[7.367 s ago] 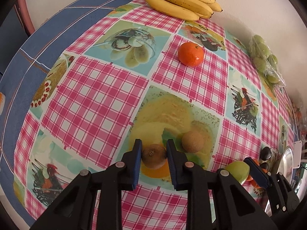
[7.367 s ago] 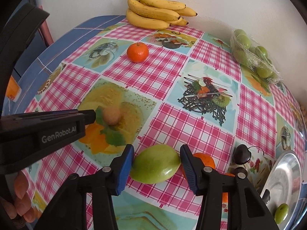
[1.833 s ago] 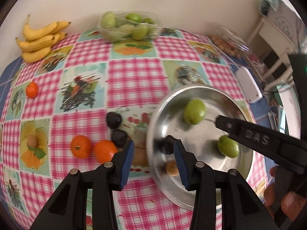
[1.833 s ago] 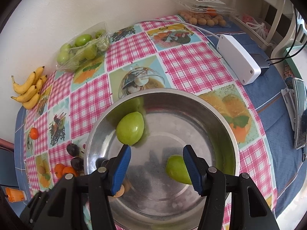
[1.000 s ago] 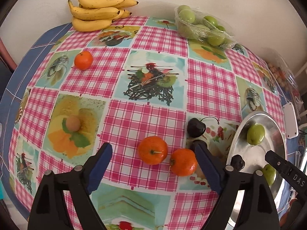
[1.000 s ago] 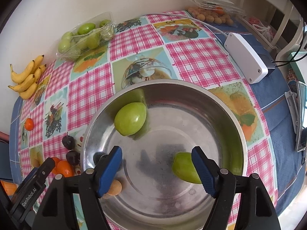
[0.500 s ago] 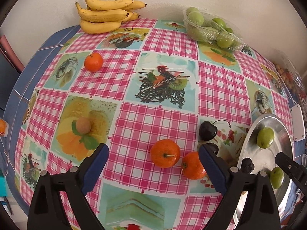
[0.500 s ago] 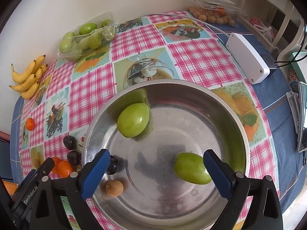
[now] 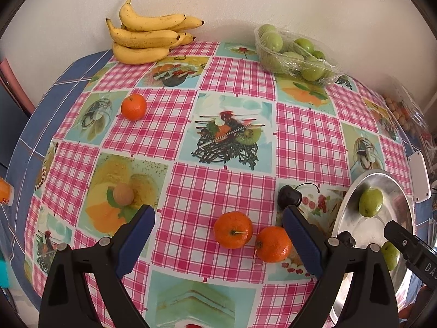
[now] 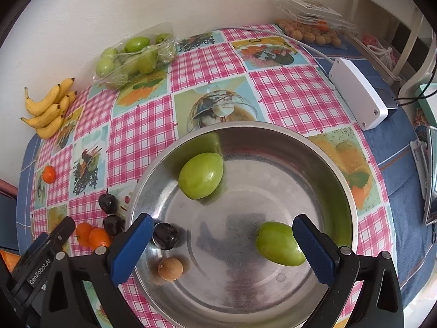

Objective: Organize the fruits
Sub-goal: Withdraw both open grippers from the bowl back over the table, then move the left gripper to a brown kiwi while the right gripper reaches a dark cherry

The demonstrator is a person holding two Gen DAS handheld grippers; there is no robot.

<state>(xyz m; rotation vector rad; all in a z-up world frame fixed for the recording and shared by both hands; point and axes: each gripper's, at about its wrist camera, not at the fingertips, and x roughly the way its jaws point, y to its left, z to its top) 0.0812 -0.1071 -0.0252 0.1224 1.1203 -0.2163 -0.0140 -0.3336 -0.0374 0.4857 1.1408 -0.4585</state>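
My left gripper (image 9: 218, 216) is open above two oranges (image 9: 233, 233) (image 9: 273, 244) that lie side by side on the checked cloth. A dark cherry (image 9: 289, 198) lies just beyond its right finger. A third orange (image 9: 133, 106) and a small brown fruit (image 9: 123, 195) lie further left. My right gripper (image 10: 222, 227) is open over the metal bowl (image 10: 153, 169). The bowl holds two green fruits (image 10: 201, 175) (image 10: 280, 243), a dark cherry (image 10: 165, 235) and a brown fruit (image 10: 170, 268). The nearer green fruit lies loose beside the right finger.
Bananas (image 9: 144, 38) and a wrapped tray of green fruit (image 9: 295, 54) sit against the back wall. A white box (image 10: 357, 101) with a cable, a packet of small brown fruit (image 10: 308, 32) and a phone (image 10: 431, 175) lie right of the bowl. Two more cherries (image 10: 108, 202) lie left of it.
The right gripper's jaws have spread wider and the green fruit lies free in the bowl. The left gripper's view has shifted so the two oranges sit between its fingers.
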